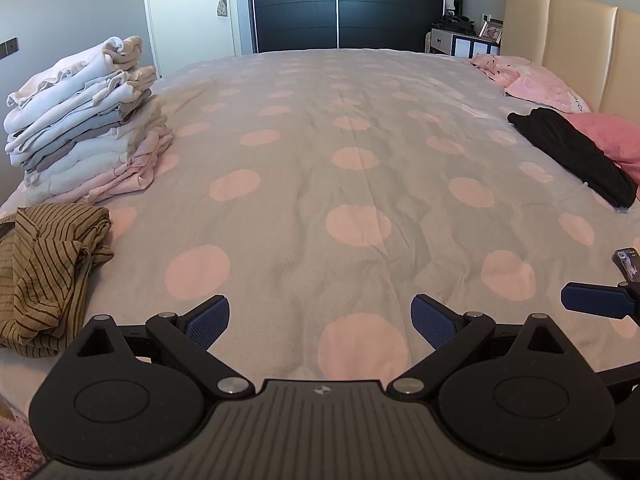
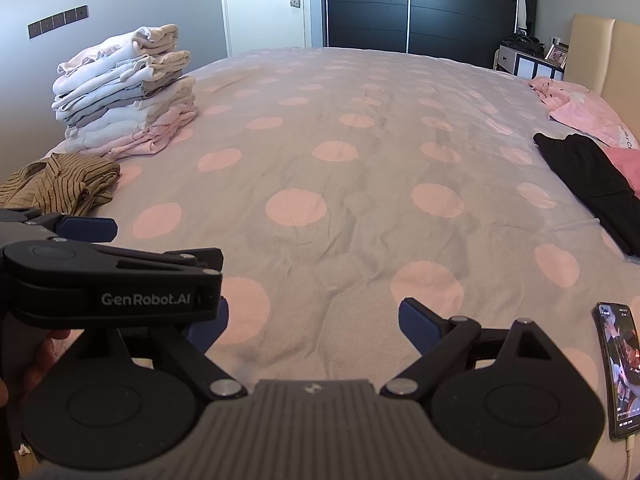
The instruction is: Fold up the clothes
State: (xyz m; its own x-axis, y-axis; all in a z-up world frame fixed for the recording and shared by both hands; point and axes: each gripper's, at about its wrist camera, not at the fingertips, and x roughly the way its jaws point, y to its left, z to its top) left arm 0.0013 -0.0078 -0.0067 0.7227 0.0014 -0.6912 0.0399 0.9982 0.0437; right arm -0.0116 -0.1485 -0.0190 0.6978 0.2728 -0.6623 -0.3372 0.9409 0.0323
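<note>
Both claws spread empty over bedspread [image 1: 320, 128], left claw [image 1: 320, 322], right claw [image 2: 312, 326]

Striped brown shirt [image 1: 48, 272] crumpled beside folded stack [image 1: 84, 124]; black garment [image 1: 576, 156] right

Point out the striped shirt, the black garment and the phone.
striped shirt [image 1: 48, 268]: left wrist view, middle of the crumpled heap.
black garment [image 1: 572, 152]: left wrist view, its middle.
phone [image 2: 618, 372]: right wrist view, the lit screen.
</note>
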